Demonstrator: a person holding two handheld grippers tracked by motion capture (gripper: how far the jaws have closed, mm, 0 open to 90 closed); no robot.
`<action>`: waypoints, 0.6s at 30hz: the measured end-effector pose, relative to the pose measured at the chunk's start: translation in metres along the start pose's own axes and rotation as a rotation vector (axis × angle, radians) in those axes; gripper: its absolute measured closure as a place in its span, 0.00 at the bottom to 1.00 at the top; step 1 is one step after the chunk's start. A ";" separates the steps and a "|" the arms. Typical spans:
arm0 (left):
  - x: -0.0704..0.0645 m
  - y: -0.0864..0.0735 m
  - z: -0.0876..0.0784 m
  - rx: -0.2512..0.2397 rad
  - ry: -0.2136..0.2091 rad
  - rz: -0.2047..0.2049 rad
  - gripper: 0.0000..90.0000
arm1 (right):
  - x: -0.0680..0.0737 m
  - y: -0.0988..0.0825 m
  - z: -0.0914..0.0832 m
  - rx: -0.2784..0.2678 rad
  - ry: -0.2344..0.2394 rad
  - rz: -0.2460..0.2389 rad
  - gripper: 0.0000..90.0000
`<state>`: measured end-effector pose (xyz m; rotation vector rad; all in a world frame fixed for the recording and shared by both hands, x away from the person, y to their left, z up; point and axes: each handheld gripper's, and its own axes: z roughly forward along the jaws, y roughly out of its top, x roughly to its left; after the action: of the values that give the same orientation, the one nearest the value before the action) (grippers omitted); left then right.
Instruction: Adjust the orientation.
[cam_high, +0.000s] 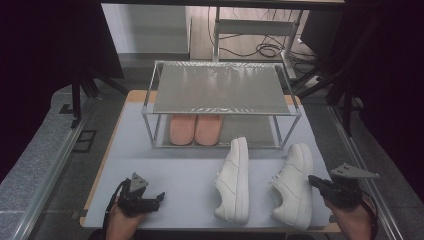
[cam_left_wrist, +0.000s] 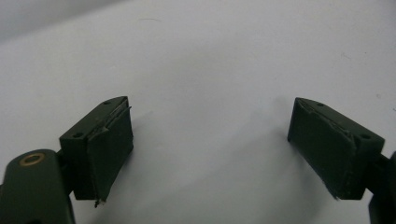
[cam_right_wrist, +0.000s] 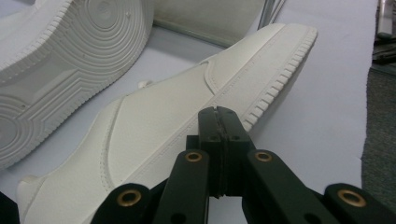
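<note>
Beside the right sneaker (cam_high: 294, 186), right gripper (cam_high: 314, 181) jaws pressed together

Pale table (cam_high: 165, 175), wire rack (cam_high: 220, 112) at back, two white sneakers (cam_high: 234, 180) in front

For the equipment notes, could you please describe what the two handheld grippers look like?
Both the left gripper and the right gripper are black, each topped by a grey three-cornered plate. Their linkage arms carry brass-coloured rings at the pivots, and the flat rectangular jaw pads look worn at the edges. A black cable loops from the left one.

Left tool (cam_high: 152, 199) agape, right tool (cam_high: 312, 181) closed
</note>
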<state>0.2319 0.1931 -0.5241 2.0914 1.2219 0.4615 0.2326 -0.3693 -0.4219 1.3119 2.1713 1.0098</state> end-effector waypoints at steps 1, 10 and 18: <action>0.000 0.000 0.000 0.000 0.000 0.000 0.16 | 0.000 0.000 0.001 0.002 -0.002 -0.001 1.00; 0.000 0.000 0.000 0.000 0.000 -0.001 0.16 | -0.005 -0.006 -0.002 -0.008 -0.013 0.024 1.00; 0.000 0.000 0.000 0.001 0.000 -0.001 0.16 | -0.015 -0.017 -0.012 0.000 -0.066 0.061 1.00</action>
<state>0.2318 0.1930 -0.5240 2.0916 1.2228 0.4611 0.2221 -0.3919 -0.4274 1.3992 2.0946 0.9752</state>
